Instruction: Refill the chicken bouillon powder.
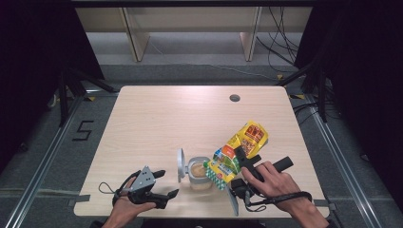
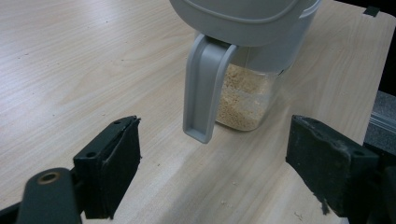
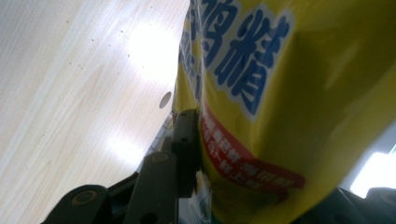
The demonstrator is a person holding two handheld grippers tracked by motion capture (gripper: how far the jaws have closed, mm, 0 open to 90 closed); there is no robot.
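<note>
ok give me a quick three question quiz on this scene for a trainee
1. True or false: the right gripper is shut on the yellow bag.
2. What does the jar hold? A) brown granules B) water C) coins
3. How do the left gripper's jaws stand, and is anything between them?

Key
1. True: in the right gripper view a black jaw presses against the bag, which is tilted mouth-down over the jar.
2. A: the left gripper view shows brown granules through the clear wall, behind the grey handle.
3. Wide open, nothing between them; the gripper rests on the table, left of the jar, whose lid stands flipped up.
</note>
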